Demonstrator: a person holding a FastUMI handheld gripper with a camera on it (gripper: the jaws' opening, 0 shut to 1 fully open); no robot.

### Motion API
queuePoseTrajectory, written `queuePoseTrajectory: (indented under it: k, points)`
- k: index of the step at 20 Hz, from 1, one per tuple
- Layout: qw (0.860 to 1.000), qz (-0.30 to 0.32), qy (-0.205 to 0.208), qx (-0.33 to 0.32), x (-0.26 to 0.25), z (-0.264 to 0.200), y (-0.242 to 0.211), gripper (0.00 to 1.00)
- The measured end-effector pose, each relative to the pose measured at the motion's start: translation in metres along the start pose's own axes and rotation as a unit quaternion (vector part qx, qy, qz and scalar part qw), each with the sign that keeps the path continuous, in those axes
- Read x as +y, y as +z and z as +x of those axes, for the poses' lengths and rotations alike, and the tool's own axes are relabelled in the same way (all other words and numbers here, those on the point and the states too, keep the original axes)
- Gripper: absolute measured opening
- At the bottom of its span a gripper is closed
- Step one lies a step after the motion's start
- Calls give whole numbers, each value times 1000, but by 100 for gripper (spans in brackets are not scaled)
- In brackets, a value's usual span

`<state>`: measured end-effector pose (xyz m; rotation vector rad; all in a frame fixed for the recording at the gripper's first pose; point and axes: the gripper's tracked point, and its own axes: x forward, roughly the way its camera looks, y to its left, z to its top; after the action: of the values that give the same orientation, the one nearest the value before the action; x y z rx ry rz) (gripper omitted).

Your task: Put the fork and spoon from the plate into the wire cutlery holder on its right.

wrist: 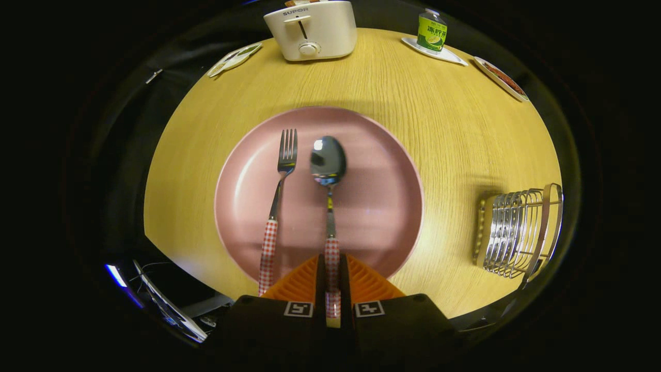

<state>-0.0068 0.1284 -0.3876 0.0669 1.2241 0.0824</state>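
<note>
A pink plate (372,170) lies on the round wooden table just ahead of my fingers. On it a fork (279,191) and a spoon (329,165) lie side by side, both with red-and-white checked handles pointing toward me. The spoon's handle runs between my two orange fingers (297,281), which press on it from both sides. My gripper (332,274) is shut on that handle at the plate's near rim. The fork lies free to the left of the fingers. The wire cutlery holder (516,232) stands on the table to the right of the plate.
Beyond the plate stand a white toaster (312,31) and a green bottle (431,31) on a white coaster. A small dish (235,58) lies left of the toaster, and another dish (502,78) right of the bottle. The table's near edge curves close beneath the gripper.
</note>
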Motion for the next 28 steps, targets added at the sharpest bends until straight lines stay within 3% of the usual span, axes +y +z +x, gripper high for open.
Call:
queuePoseTrajectory:
  k: [6, 9, 14, 19, 22, 28]
  points:
    - [999, -1, 41, -8, -14, -37, 1, 13]
    - [998, -37, 54, -15, -34, -80, 2, 13]
    - [993, -114, 37, -3, -95, -152, -4, 13]
    - [986, -155, 16, 64, -160, -192, -24, 12]
    - [978, -176, -7, 113, -196, -193, -31, 13]
    - [962, -182, -12, 205, -218, -184, -32, 13]
